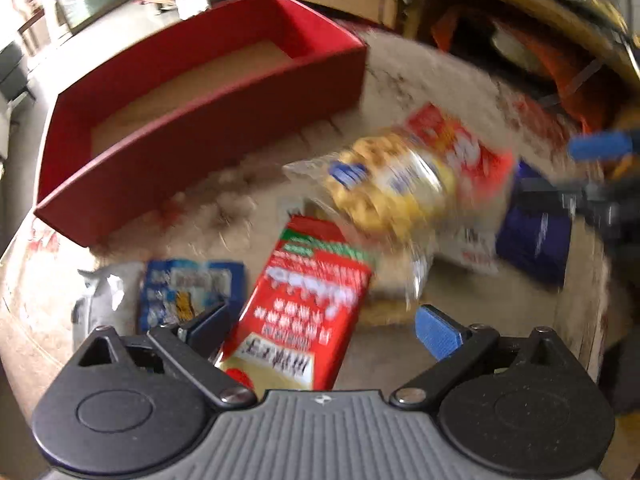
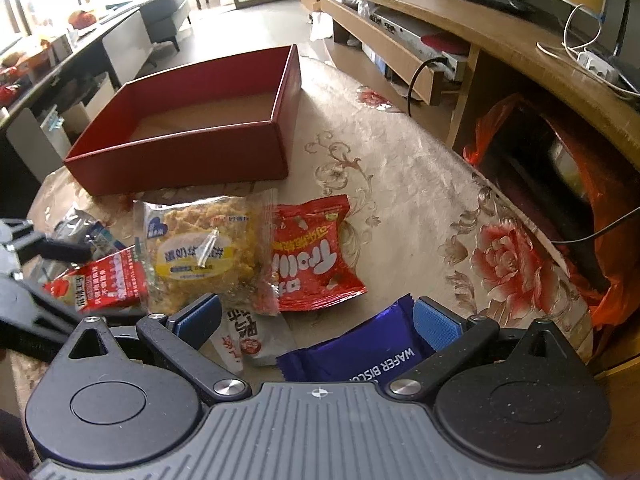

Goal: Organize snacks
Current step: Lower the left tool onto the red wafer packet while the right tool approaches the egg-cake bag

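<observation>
Snacks lie scattered on the desk in front of my two tools. My left tool has its jaws spread apart, a red packet lying between them without either pad clearly touching it; the view is blurred. My right tool is also wide apart, above a purple wafer biscuit wrapper and a white sachet. Just beyond lie a clear bag of yellow cake and a red candy bag, side by side and touching. Farther back stands the red box, open, nothing visible inside it.
</observation>
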The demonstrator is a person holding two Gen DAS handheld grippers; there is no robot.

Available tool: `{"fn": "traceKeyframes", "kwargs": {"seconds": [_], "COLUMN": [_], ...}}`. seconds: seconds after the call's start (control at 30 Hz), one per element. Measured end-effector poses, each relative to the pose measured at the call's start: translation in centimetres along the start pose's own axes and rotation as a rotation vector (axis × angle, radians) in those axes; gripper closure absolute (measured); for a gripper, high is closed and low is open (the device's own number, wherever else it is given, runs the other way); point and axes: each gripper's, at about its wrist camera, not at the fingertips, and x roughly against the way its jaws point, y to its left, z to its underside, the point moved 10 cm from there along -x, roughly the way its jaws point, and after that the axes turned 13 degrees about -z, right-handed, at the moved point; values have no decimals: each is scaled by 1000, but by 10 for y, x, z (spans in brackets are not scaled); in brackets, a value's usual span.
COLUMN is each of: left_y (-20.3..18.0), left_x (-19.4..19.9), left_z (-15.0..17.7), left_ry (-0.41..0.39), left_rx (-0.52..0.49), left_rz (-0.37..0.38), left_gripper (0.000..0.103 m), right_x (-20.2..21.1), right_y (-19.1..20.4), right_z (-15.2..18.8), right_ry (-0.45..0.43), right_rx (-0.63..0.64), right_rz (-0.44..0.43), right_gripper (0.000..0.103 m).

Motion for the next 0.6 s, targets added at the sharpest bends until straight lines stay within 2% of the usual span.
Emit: {"fn": "traceKeyframes", "kwargs": {"seconds": [0.07,0.2,0.3,0.4,0.47,0.53,0.6], "left_y": [-5,-14,-8,-4,-2,3,9], "left_x": [-3,1,2,-9,-17,-17,-14], "left_z": [9,10,-2,-9,-6,0,3], "left_ry": [18,20,9,42,76,103,110], "left_rx": [-34,-46,-6,61,73,98,152], "left_rz": [-7,30,35,48,13,2,0], "left_gripper": [5,6,5,6,12,34,43], "right_x": [0,-1,-1,-1,0,1,2], "right_y": [1,5,7,7,5,3,3], "right_z": [1,3,3,3,2,2,1], "right_ry": [3,15,17,15,13,11,7], "right_rx": [2,15,18,21,19,10,4], "right_rz": [-7,-14,-22,-25,-20,-21,-25], "right_gripper": [0,0,0,0,1,3,3]}}
